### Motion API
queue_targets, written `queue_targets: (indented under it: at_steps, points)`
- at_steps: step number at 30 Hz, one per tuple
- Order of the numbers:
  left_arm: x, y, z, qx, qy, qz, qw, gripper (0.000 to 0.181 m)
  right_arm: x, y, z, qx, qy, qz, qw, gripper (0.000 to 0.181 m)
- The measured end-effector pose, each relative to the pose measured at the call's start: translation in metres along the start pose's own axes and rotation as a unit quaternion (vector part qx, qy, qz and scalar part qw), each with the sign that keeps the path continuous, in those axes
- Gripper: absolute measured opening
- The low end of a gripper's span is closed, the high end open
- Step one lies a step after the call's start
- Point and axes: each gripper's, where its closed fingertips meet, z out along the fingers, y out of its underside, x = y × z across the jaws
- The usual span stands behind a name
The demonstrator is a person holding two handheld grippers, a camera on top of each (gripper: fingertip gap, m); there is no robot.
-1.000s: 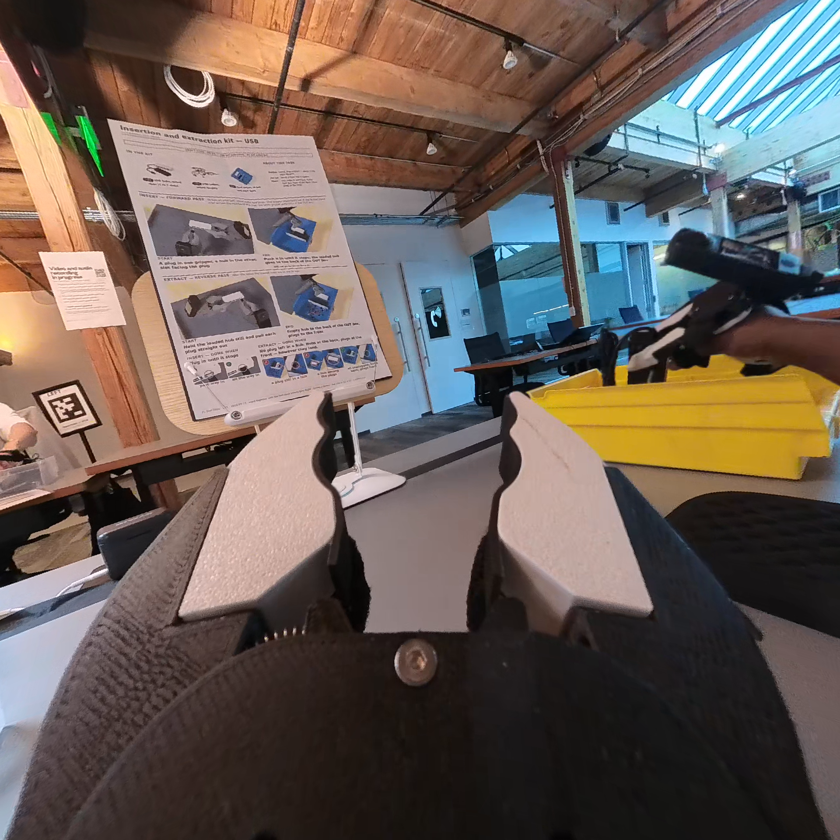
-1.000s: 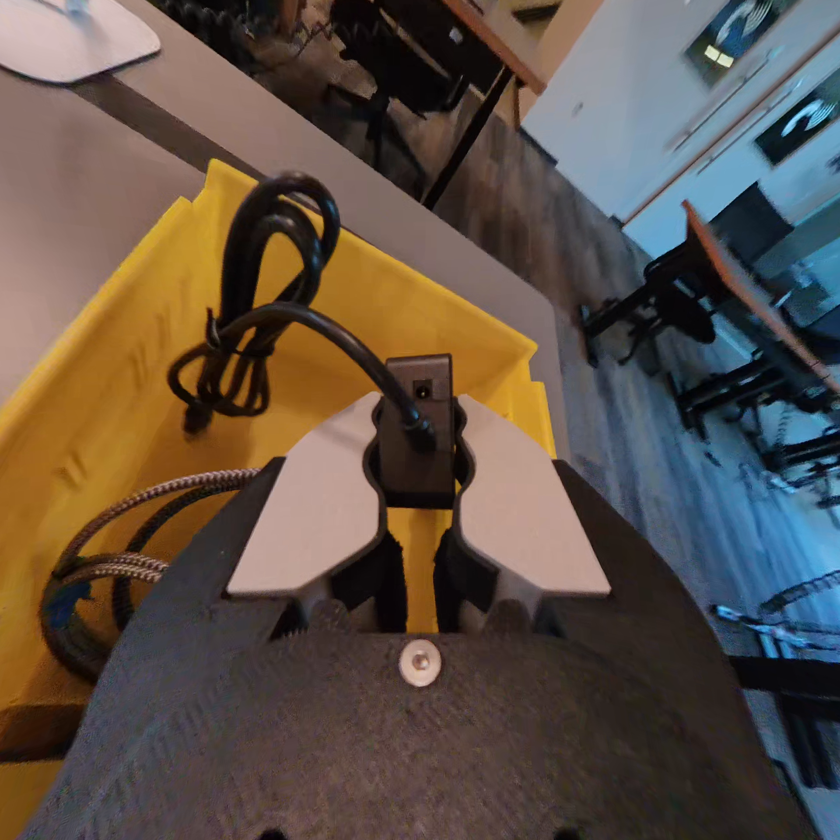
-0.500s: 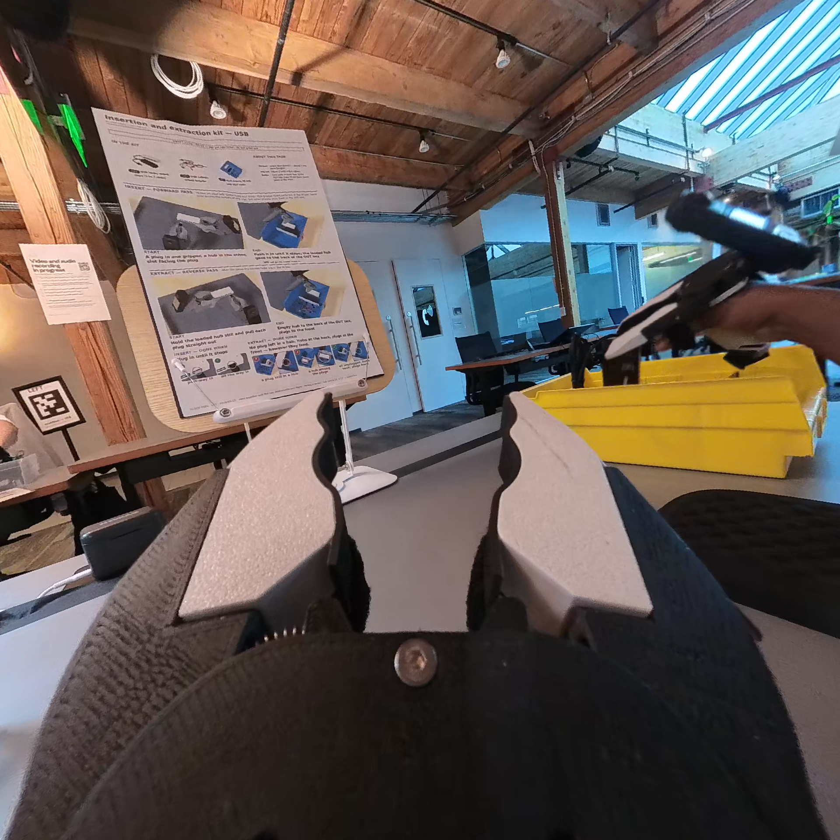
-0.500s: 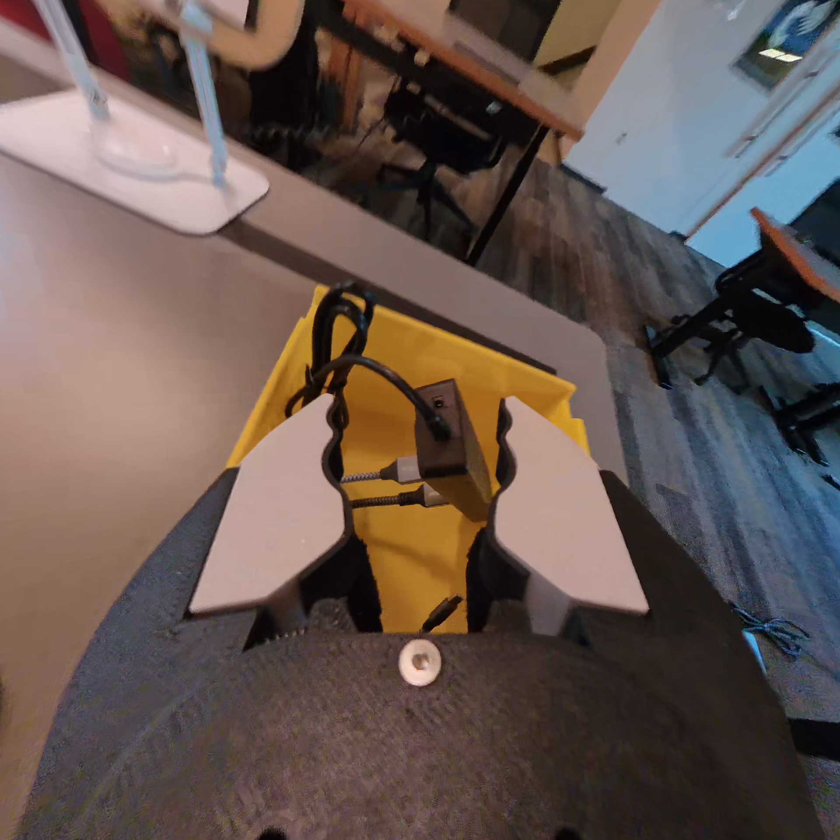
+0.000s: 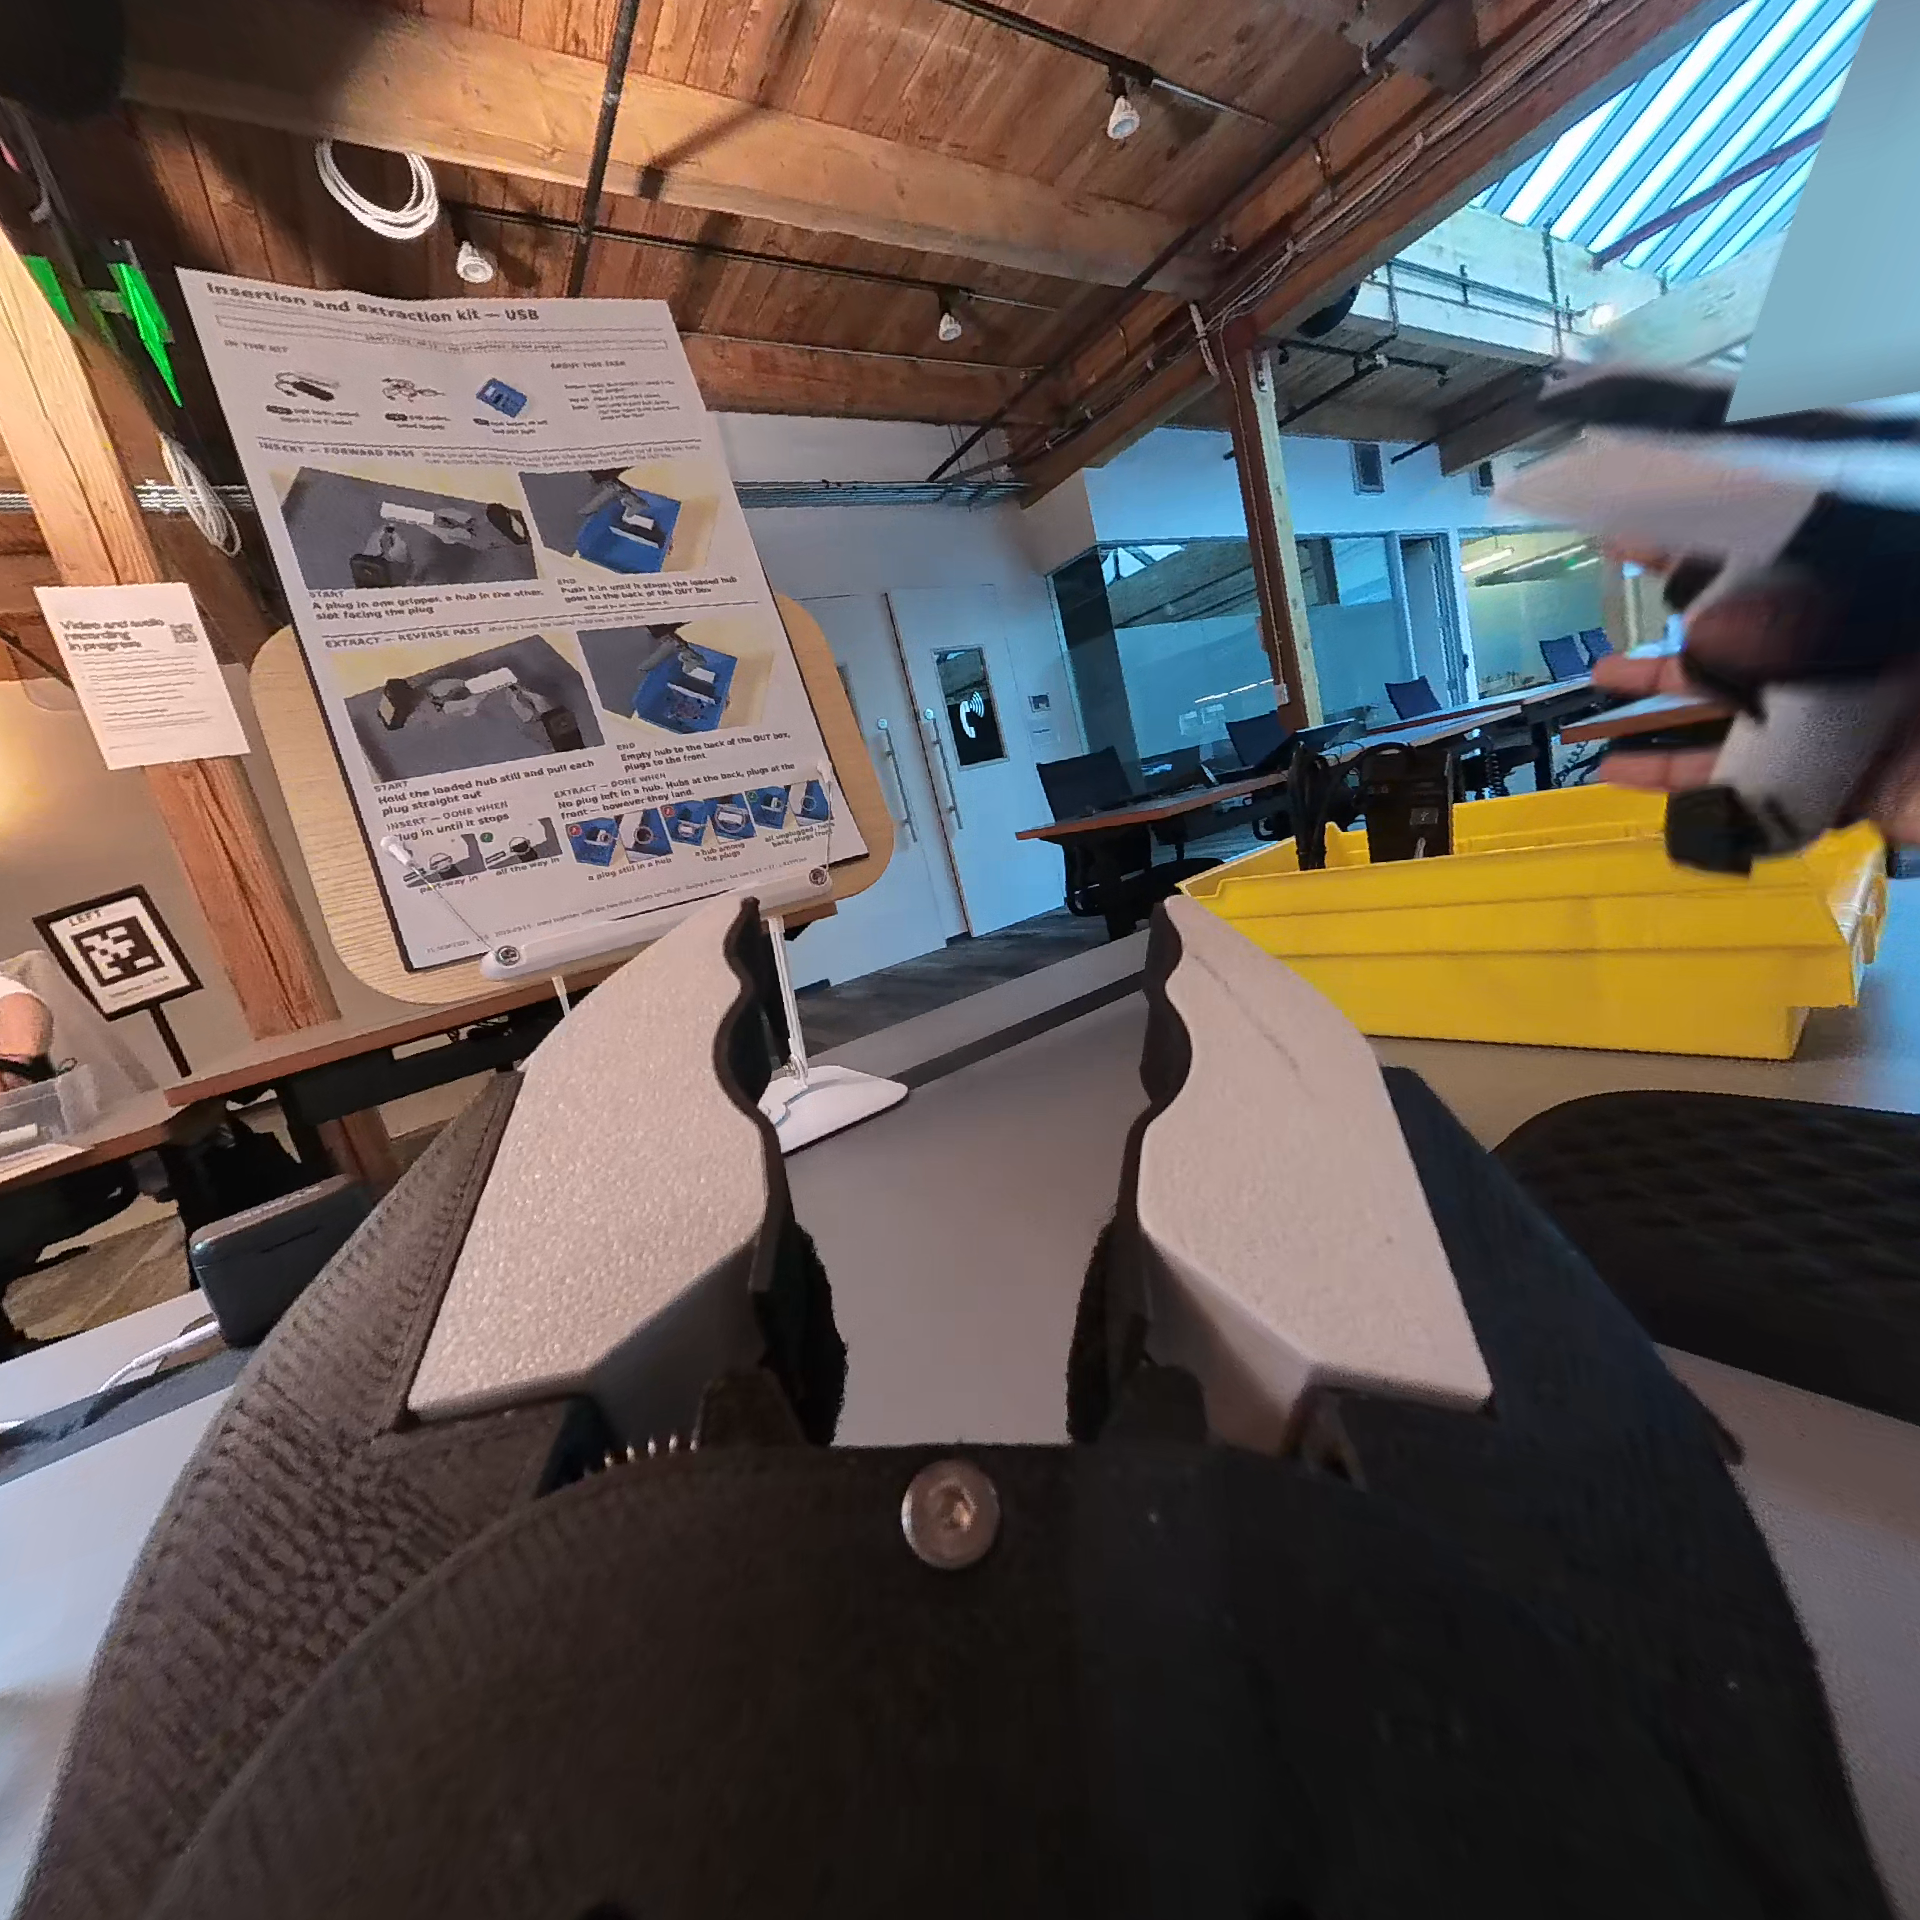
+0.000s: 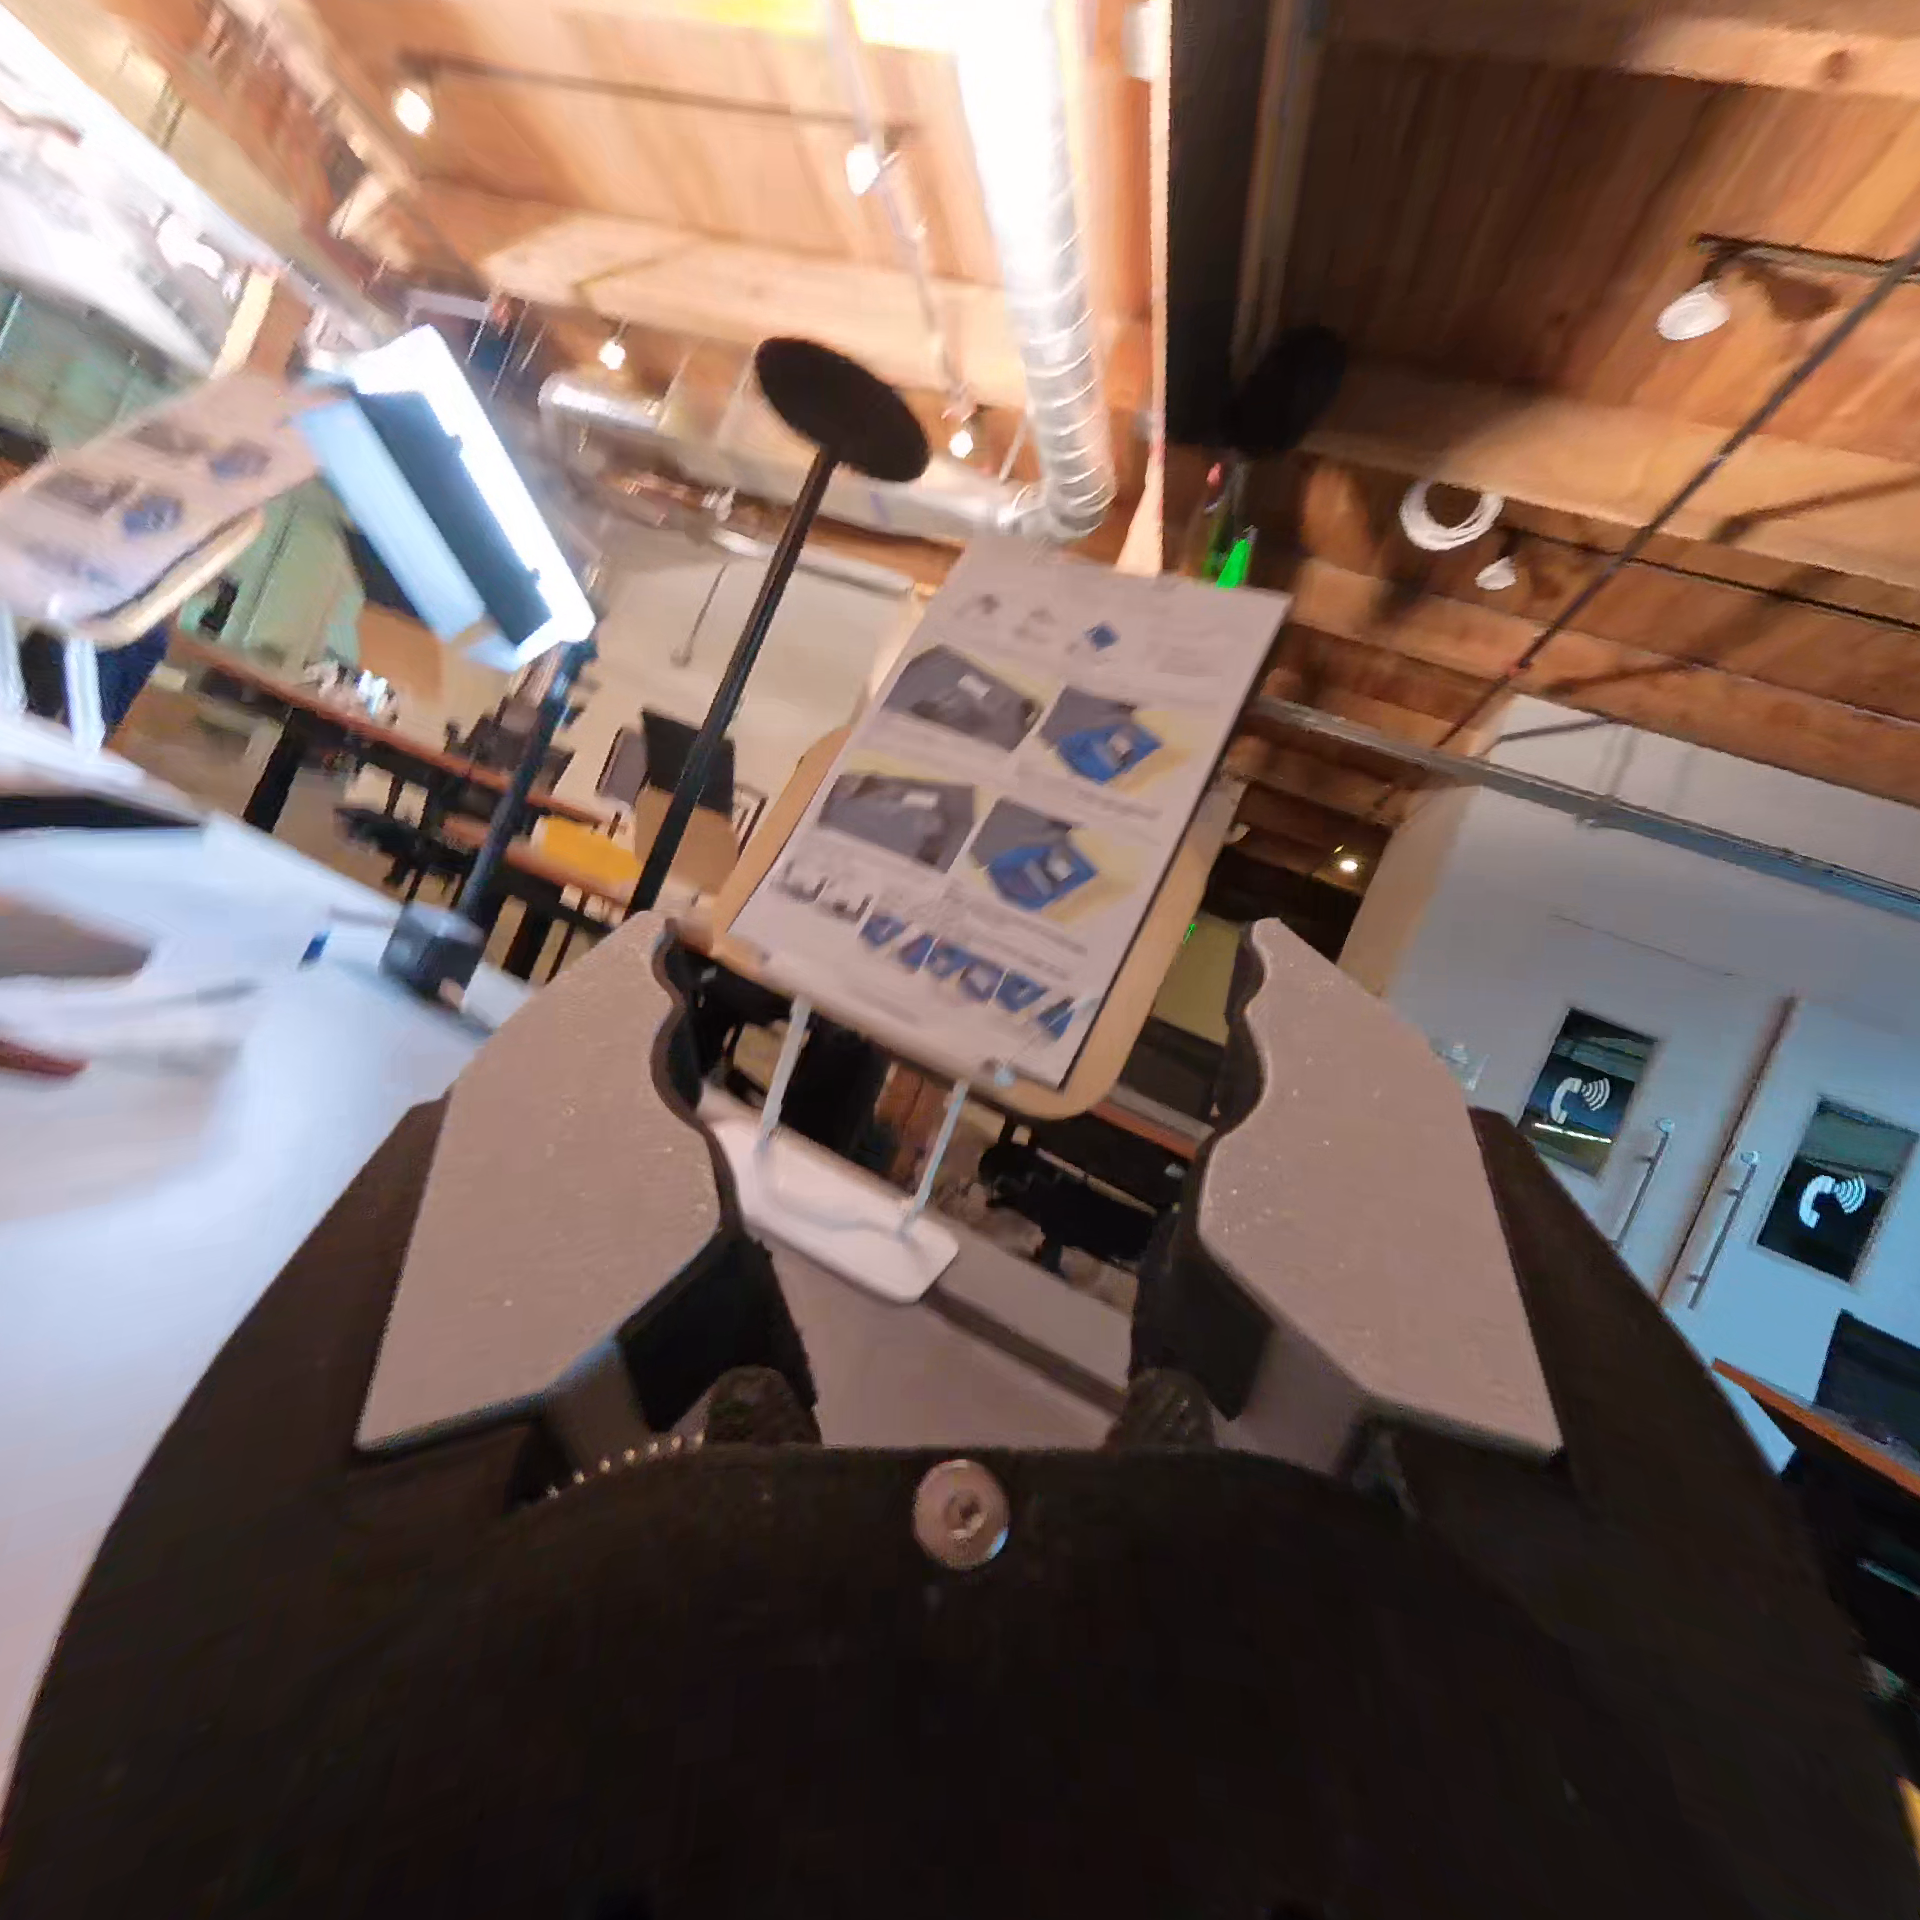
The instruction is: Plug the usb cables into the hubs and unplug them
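Left gripper (image 5: 951, 1023) spread and empty over bench (image 5: 966, 1195), right gripper (image 6: 956, 1049) spread and empty, hub (image 5: 1405, 816) upright in yellow bin (image 5: 1538, 961) far right.

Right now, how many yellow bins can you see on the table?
1. The yellow bin sits on the table at the right of the left wrist view, a dark hub and black cable poking above its rim. Others may be out of frame.
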Motion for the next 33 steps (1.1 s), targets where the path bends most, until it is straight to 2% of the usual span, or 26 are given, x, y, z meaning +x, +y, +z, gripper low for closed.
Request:
queue_targets:
  at_steps: [3, 5, 9, 14, 17, 19, 21, 23, 26, 28, 29, 32, 33]
  points:
    - [0.000, -0.001, 0.000, 0.001, 0.000, 0.003, 1.000, 0.070, -0.036, 0.042, -0.011, -0.044, -0.031, -0.019, 0.998, 0.097]
    - [0.000, -0.003, -0.001, 0.005, -0.001, 0.005, 1.000, 0.070, -0.047, 0.058, -0.014, -0.048, -0.038, 0.006, 0.998, 0.096]
    - [-0.004, -0.022, -0.006, 0.019, 0.005, -0.006, 1.000, 0.070, -0.042, 0.058, -0.013, -0.047, -0.046, 0.024, 0.998, 0.093]
    - [-0.029, -0.071, -0.028, 0.028, 0.031, 0.024, 0.999, 0.067, -0.031, 0.061, -0.017, -0.040, -0.027, 0.101, 0.994, 0.093]
    - [-0.079, -0.085, -0.059, -0.066, -0.010, 0.081, 0.995, 0.062, -0.027, 0.060, -0.018, -0.032, -0.021, 0.114, 0.993, 0.093]
    - [-0.126, -0.074, -0.096, -0.188, -0.065, 0.094, 0.975, 0.062, -0.027, 0.061, -0.018, -0.035, -0.021, 0.114, 0.993, 0.091]
    - [-0.162, -0.053, -0.138, -0.305, -0.094, 0.067, 0.945, 0.062, -0.031, 0.063, -0.017, -0.041, -0.031, 0.121, 0.991, 0.090]
    - [-0.184, -0.025, -0.172, -0.402, -0.098, 0.020, 0.910, 0.062, -0.036, 0.064, -0.016, -0.045, -0.042, 0.126, 0.990, 0.091]
    - [-0.211, 0.013, -0.203, -0.522, -0.124, 0.021, 0.844, 0.062, -0.037, 0.063, -0.016, -0.047, -0.042, 0.118, 0.991, 0.088]
    - [-0.220, 0.036, -0.213, -0.591, -0.108, 0.050, 0.798, 0.061, -0.037, 0.064, -0.016, -0.049, -0.042, 0.119, 0.991, 0.087]
    - [-0.228, 0.045, -0.212, -0.607, -0.104, 0.065, 0.785, 0.057, -0.037, 0.064, -0.016, -0.048, -0.042, 0.121, 0.991, 0.087]
    - [-0.247, 0.065, -0.202, -0.636, -0.081, 0.087, 0.763, 0.047, -0.037, 0.064, -0.016, -0.049, -0.042, 0.123, 0.990, 0.086]
    - [-0.255, 0.062, -0.193, -0.626, -0.082, 0.093, 0.770, 0.047, -0.037, 0.065, -0.016, -0.049, -0.042, 0.122, 0.990, 0.086]
